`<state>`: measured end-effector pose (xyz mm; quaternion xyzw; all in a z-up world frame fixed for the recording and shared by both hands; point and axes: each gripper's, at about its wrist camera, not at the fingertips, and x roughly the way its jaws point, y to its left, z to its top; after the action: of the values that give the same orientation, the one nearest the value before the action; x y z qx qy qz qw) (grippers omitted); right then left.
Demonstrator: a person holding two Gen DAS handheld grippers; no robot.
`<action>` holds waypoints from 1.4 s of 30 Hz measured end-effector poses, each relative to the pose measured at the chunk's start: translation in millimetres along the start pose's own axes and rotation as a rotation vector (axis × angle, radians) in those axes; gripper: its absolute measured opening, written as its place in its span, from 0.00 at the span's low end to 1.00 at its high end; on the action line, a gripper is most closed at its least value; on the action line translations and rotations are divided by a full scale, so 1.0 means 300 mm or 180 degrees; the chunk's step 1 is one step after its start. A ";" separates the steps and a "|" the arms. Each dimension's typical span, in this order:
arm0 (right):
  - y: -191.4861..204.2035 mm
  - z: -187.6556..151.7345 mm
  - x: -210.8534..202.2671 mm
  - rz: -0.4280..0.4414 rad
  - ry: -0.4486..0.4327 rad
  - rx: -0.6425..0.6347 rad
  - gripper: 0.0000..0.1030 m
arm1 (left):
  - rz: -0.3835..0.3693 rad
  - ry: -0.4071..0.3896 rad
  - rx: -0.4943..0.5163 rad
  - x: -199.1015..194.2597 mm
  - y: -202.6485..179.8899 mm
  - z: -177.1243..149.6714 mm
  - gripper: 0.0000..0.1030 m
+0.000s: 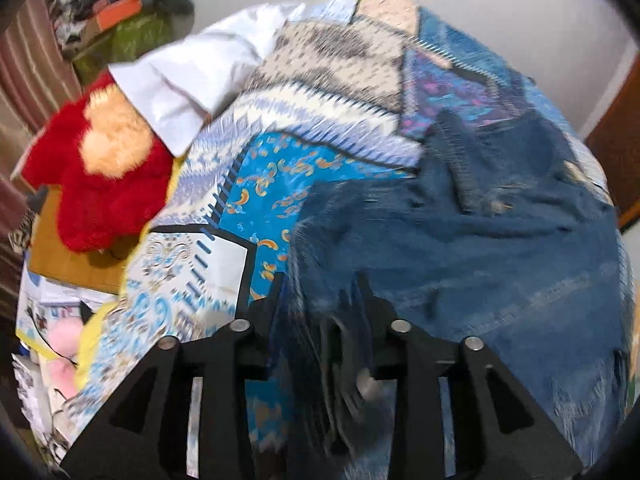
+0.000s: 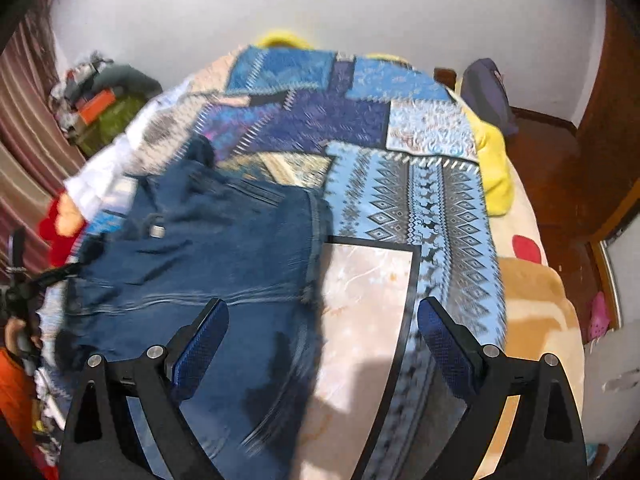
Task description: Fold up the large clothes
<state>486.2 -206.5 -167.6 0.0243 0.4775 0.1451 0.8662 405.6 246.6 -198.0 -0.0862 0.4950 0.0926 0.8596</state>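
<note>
Both views motion-blurred.

Jeans (image 2: 208,240): dark blue denim, spread over the patchwork bedspread (image 2: 400,200) on the bed, toward its left side as seen from the right wrist view. Waistband edge runs near the middle of the bed; a metal button shows on the denim on the left. Frayed hem visible in the left wrist view (image 1: 480,240).

Left tool (image 1: 320,300): fingers drawn close together, with a bunch of denim caught between them at the near edge of the bed. Cloth fills the gap; blur hides the exact contact, but the fabric rises into the tool.

Right tool (image 2: 322,320): fingers spread wide, nothing between them. The left finger (image 2: 200,344) hangs over the denim, the right one over the bedspread; whether it touches cloth, cannot tell.

Surroundings: white cloth (image 1: 188,80) at the far left edge of the bed, red plush toy (image 1: 100,184) just beside it. Yellow blanket (image 2: 496,168) along the right edge. Striped curtain (image 2: 24,152) at left. Pile of clutter (image 2: 96,96) in the far left corner of the room.
</note>
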 end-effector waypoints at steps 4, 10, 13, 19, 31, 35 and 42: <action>0.069 -0.046 -0.177 0.0176 -0.0107 -0.0055 0.93 | -0.0028 -0.0301 0.0203 -0.206 -0.047 -0.059 0.68; 0.164 -0.177 -0.375 0.0404 -0.0287 -0.0165 0.99 | -0.0112 -0.0522 0.0344 -0.416 -0.063 -0.180 0.93; 0.194 -0.262 -0.424 0.0421 -0.0276 -0.0242 0.99 | -0.0120 -0.0499 0.0363 -0.464 -0.041 -0.274 0.99; 0.187 -0.456 -0.424 0.0511 -0.0058 -0.0128 0.99 | -0.0089 -0.0121 0.0166 -0.403 0.046 -0.472 0.99; 0.107 -0.714 -0.340 0.0717 0.0489 0.0366 0.95 | -0.0267 0.0831 -0.0518 -0.133 0.156 -0.851 0.99; 0.148 -0.742 -0.334 0.0816 0.0460 0.0237 0.76 | -0.0451 0.0902 -0.0592 -0.103 0.124 -0.895 0.87; 0.217 -0.734 -0.312 0.0996 0.0489 0.0108 0.25 | -0.0640 0.0874 -0.0427 -0.126 0.031 -0.865 0.34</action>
<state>240.7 -191.1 -198.5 0.1018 0.5351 0.2716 0.7934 168.0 190.7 -294.4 -0.2043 0.5893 0.0264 0.7812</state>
